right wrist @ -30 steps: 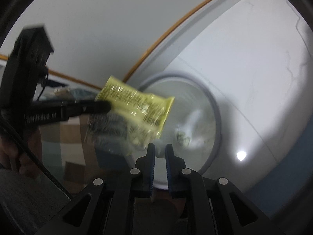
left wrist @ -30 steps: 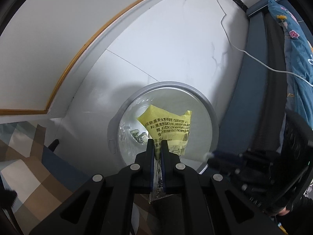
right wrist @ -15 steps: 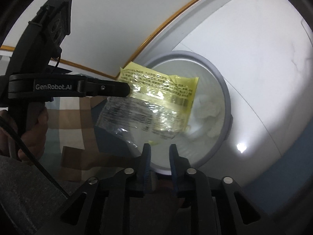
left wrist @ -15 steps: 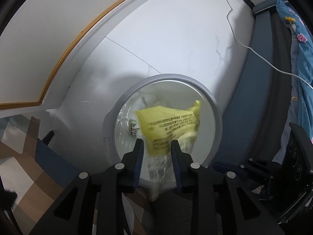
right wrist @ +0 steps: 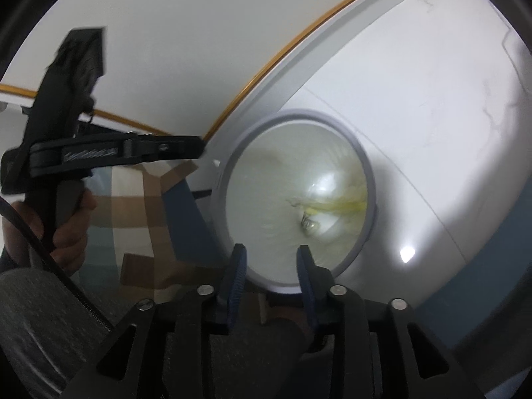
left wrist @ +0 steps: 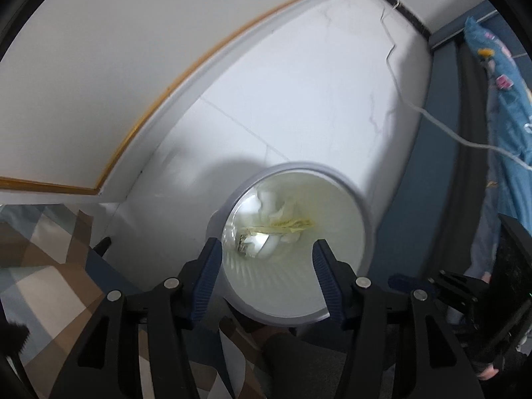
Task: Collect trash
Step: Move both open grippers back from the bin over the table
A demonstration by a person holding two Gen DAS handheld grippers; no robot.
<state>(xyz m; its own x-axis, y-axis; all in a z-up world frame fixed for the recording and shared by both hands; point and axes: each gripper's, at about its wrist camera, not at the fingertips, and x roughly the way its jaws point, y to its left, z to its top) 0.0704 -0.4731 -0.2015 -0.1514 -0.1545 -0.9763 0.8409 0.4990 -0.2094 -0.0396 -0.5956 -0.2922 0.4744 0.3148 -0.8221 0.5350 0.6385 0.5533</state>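
Note:
A round grey-rimmed trash bin (left wrist: 362, 212) stands on the white floor. A yellow snack wrapper (left wrist: 286, 226) lies inside it on crumpled white tissue (left wrist: 272, 201). My left gripper (left wrist: 266, 249) is open wide and empty, held above the bin's near edge. In the right wrist view the bin (right wrist: 362, 163) holds the wrapper (right wrist: 339, 206) at its bottom, blurred. My right gripper (right wrist: 271, 252) is open and empty over the bin's near rim. The left gripper (right wrist: 196, 146) shows from the side, left of the bin.
A checked brown and beige cloth (left wrist: 43, 286) lies at the left. A white cable (left wrist: 432, 116) runs across the floor. A blue flowered fabric (left wrist: 498, 99) hangs at the right by a dark blue panel (left wrist: 419, 199). A white wall with an orange strip (left wrist: 149, 119) is behind.
My left gripper opened and let go of the yellow wrapper, which fell into the bin. My right gripper opened wider.

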